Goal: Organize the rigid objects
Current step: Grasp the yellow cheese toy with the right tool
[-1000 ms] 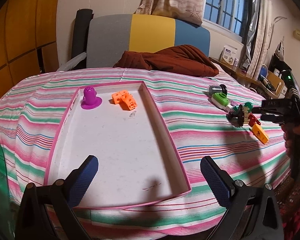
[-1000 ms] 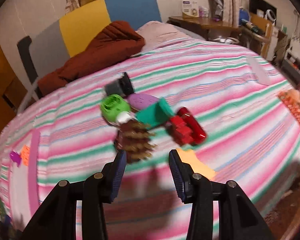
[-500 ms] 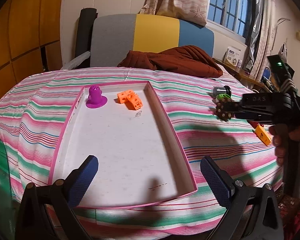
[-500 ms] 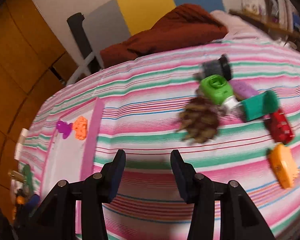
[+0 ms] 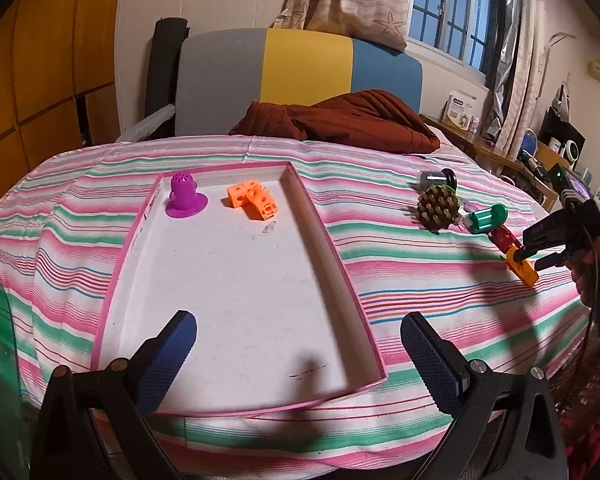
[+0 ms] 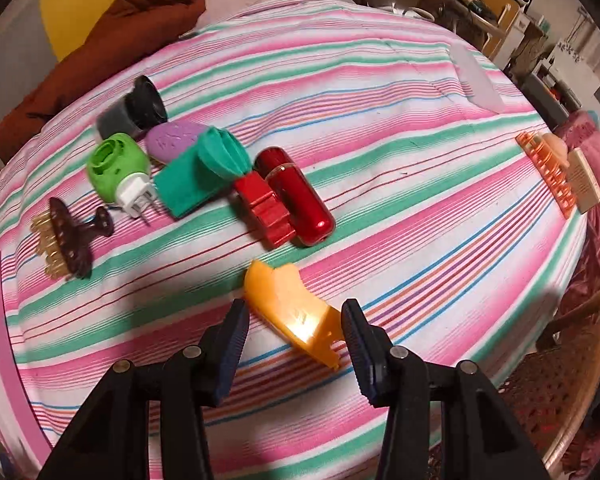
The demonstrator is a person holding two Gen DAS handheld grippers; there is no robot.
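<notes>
Now we are at the pick-up step: our right gripper (image 6: 294, 334) sits low over the orange clip (image 6: 290, 308), its jaws spread partway to either side of it and holding nothing yet. Next, we judge, comes closing squarely on the clip — it lies askew between the pads — then carrying it to the pink tray (image 5: 320, 224), which already holds a purple toy (image 5: 185, 197) and orange blocks (image 5: 253, 199). Our left gripper (image 5: 298, 340) hovers wide open and empty at the tray's near end. Everything rests on a soft striped bedspread (image 6: 380, 128) — uneven footing — in a bedroom with a window (image 5: 452, 12).
</notes>
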